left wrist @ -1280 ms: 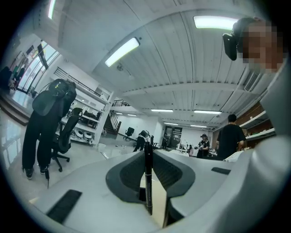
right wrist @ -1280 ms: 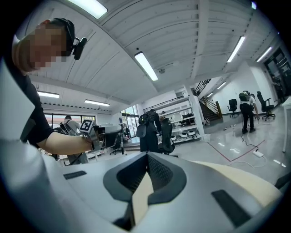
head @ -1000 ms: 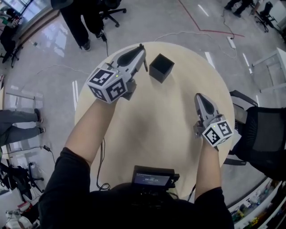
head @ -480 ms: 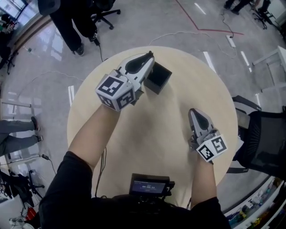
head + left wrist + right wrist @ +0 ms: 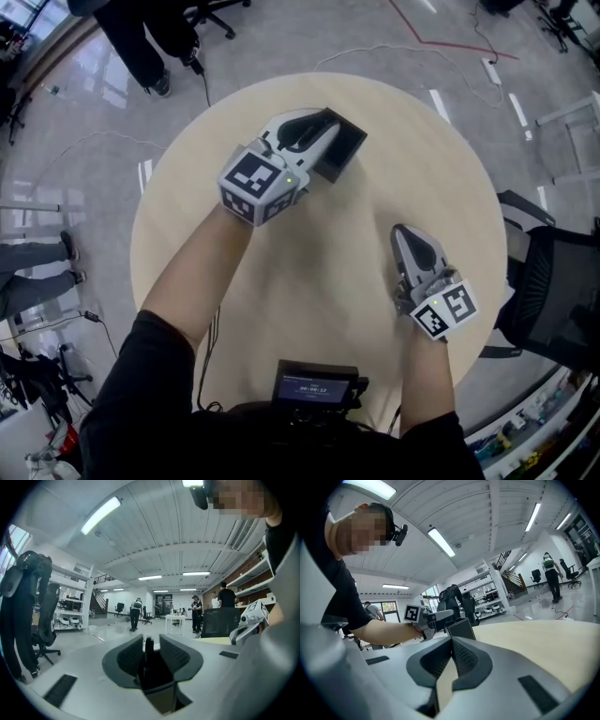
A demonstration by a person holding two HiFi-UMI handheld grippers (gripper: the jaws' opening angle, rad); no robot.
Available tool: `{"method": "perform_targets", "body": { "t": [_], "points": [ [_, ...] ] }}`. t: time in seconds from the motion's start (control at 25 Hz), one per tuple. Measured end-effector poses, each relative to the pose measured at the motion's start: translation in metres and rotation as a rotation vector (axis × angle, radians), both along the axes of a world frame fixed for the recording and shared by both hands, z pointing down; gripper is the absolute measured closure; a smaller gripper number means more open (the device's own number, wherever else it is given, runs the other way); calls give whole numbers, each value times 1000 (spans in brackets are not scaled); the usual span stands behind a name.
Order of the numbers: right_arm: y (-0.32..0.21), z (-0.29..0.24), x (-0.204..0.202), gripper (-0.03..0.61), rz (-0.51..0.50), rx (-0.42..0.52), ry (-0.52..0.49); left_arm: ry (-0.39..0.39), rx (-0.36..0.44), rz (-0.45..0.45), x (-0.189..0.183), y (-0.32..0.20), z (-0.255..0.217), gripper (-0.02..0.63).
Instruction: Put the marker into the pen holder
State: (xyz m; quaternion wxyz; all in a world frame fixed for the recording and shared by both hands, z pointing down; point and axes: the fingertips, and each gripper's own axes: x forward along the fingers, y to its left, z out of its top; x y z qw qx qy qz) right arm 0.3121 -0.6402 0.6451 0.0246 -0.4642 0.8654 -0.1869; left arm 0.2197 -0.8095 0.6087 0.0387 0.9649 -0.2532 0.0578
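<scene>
Head view: the left gripper (image 5: 323,120) is held over the black square open-topped pen holder (image 5: 347,150) near the far edge of the round pale wooden tabletop (image 5: 441,169), so release is judged not yet done. Only in the left gripper view is the slim black marker (image 5: 148,651) seen clamped between the jaws. The right gripper (image 5: 405,236) is rested near the right edge, closed and empty.

— What sort of place is this?

— A big open office or lab hall. The round table (image 5: 309,291) stands on a shiny grey floor (image 5: 94,94). Loose cables (image 5: 349,54) and a red line (image 5: 455,46) run beyond the table's far edge.

— What else shows it?

— A black office chair (image 5: 548,281) sits just right of the table. Well past the table are metal shelves (image 5: 70,606), a staircase (image 5: 99,601) and a small white table (image 5: 174,619) with people (image 5: 135,613) standing near. Long strip lights (image 5: 101,515) hang overhead.
</scene>
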Motion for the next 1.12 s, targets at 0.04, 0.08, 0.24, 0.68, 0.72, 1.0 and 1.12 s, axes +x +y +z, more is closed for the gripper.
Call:
{"method": "perform_targets", "body": {
  "t": [0.04, 0.08, 0.24, 0.68, 0.72, 1.0, 1.12],
  "points": [
    [2, 2, 0, 575, -4, -5, 1, -25, -12, 7, 2, 3, 8, 480],
    [4, 3, 1, 575, -5, -9, -1, -45, -20, 6, 4, 5, 13, 360],
    [8, -5, 1, 575, 1, -11, 0, 2, -8, -74, -15, 3, -11, 291],
    [36, -83, 2, 575, 25, 68, 15, 179, -8, -161, -80, 70, -119, 617],
    [40, -90, 0, 575, 26, 71, 16, 195, -25, -149, -85, 79, -123, 617],
    [81, -148, -13, 575, 56, 86, 34, 307, -78, -93, -136, 144, -167, 617],
    [104, -181, -23, 575, 79, 104, 53, 320, -77, -85, -165, 173, -193, 618]
  ]
}}
